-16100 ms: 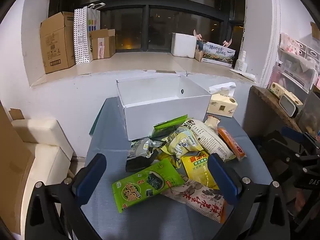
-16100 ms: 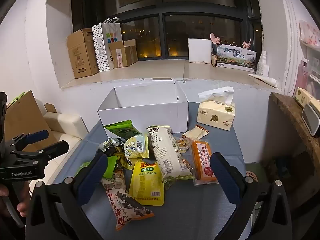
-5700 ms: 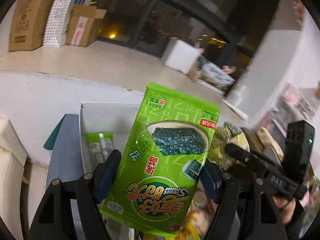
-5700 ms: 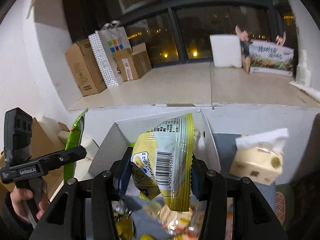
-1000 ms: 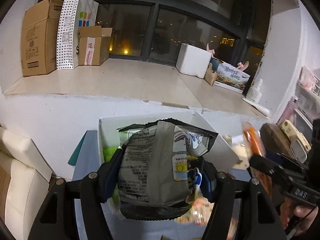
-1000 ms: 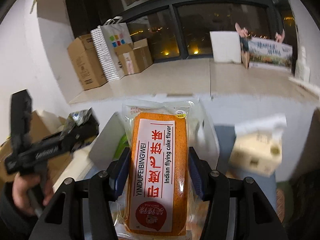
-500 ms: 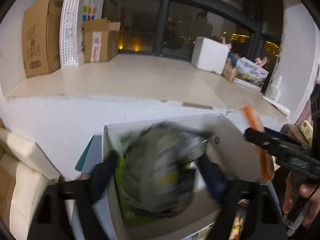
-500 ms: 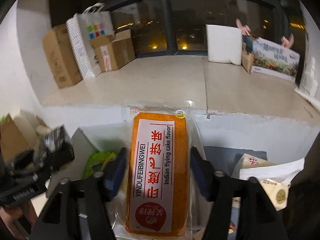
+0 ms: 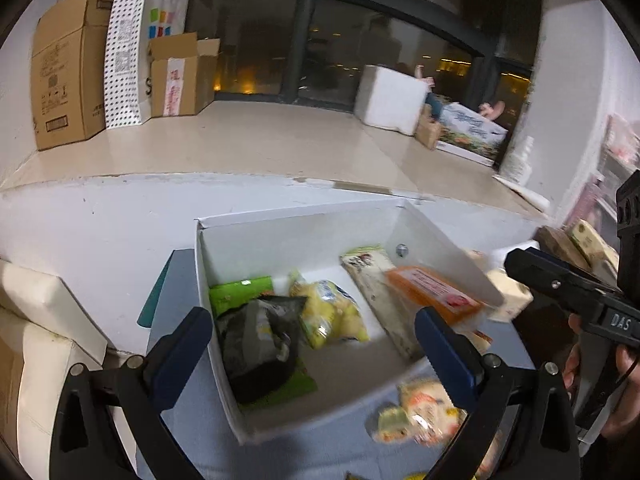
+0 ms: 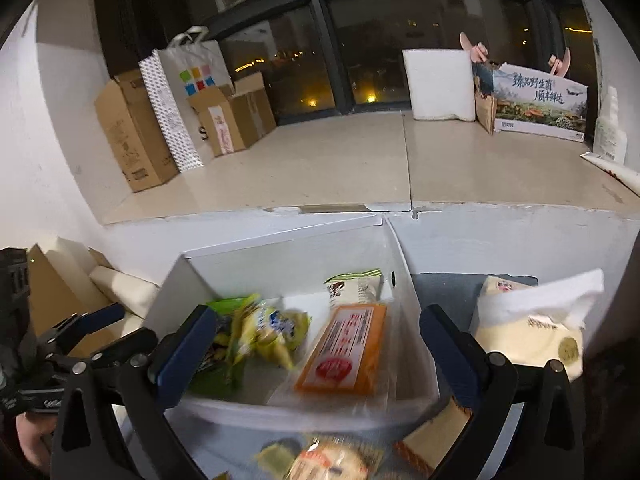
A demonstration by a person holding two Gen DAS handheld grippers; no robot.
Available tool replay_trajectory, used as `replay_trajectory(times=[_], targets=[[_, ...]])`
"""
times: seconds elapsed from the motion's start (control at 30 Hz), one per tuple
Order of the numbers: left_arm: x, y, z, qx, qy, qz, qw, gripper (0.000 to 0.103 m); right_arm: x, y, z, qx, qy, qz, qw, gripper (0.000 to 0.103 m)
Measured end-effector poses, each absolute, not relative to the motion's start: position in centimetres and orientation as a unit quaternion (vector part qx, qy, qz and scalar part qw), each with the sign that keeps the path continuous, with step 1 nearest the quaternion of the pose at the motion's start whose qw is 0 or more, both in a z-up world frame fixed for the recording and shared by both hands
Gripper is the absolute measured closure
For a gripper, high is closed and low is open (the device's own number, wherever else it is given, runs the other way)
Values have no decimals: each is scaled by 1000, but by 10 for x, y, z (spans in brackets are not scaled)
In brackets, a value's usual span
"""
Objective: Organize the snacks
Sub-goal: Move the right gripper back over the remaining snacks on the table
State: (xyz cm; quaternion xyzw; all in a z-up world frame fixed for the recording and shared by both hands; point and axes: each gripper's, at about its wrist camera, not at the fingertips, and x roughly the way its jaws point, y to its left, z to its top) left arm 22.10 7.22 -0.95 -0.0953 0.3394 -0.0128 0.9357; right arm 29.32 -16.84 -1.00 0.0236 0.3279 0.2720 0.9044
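A white open box (image 9: pixel 224 360) (image 10: pixel 412 304) stands on the grey table. Inside lie a dark grey snack bag (image 9: pixel 256 344), a green seaweed pack (image 9: pixel 240 290), a yellow bag (image 9: pixel 332 316) (image 10: pixel 272 332), a long white bag (image 9: pixel 376 292) (image 10: pixel 354 286) and an orange cake pack (image 9: pixel 432 292) (image 10: pixel 344 356). My left gripper (image 9: pixel 316 356) is open and empty above the box's near left part. My right gripper (image 10: pixel 316 356) is open and empty above the box's front, over the orange pack.
Loose snack packs (image 9: pixel 420 412) (image 10: pixel 332 456) lie on the table in front of the box. A tissue pack (image 10: pixel 532 332) stands right of the box. Behind it rises a white ledge (image 10: pixel 320 168) with cardboard boxes and a paper bag. A sofa (image 9: pixel 36 320) is at the left.
Both grippers have opened over the box. The dark grey bag dropped from the left one and the orange cake pack from the right one; both now lie in the box.
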Motion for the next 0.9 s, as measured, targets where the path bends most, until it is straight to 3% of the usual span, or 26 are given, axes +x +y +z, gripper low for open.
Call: replay_trajectory(times=[0.33,0.63,0.9], targets=[[145,39,4,-67,327,-81,939,0,168,-233,9,69,274,305,909,0],[66,5,-6,-77,321,-107,938,0,82,-282,-51,81,319,273,904,0],[6,-4,-19,-109,338,-116,928,0,62,-287,-85,67,345,274,895,0]])
